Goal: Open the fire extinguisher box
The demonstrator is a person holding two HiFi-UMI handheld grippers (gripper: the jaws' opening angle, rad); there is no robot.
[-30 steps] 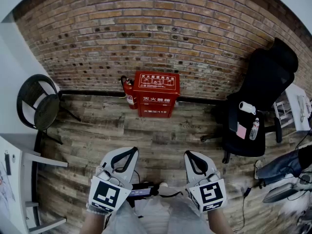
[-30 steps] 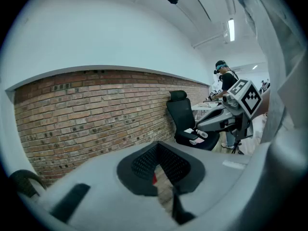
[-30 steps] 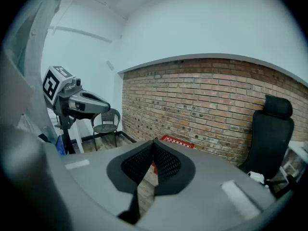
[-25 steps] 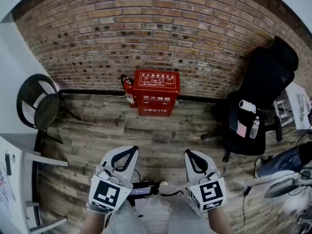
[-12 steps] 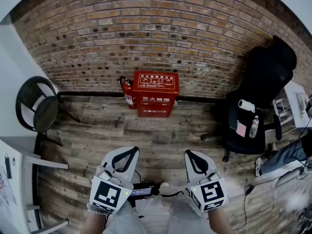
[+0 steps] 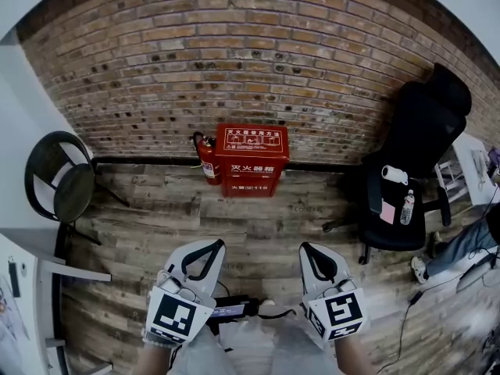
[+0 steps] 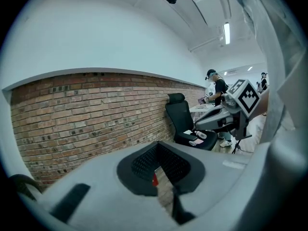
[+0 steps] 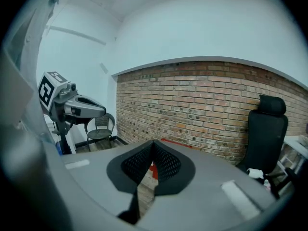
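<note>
Only the approach was in hand: the red box [image 6: 251,161] sat closed on the floor [image 6: 258,219] against the far wall [image 6: 258,69], well apart from the left tool [image 6: 214,247] and right tool [image 6: 307,250], both shut and empty, so the next move called for closing in on its lid [image 6: 252,140].

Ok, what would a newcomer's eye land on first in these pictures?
The red fire extinguisher box stands closed on the wood floor against the brick wall, mid-picture in the head view, a red extinguisher just left of it. A black office chair sits to the right; the left tongs and right tongs, both shut and empty, point at the box from the foreground.
</note>
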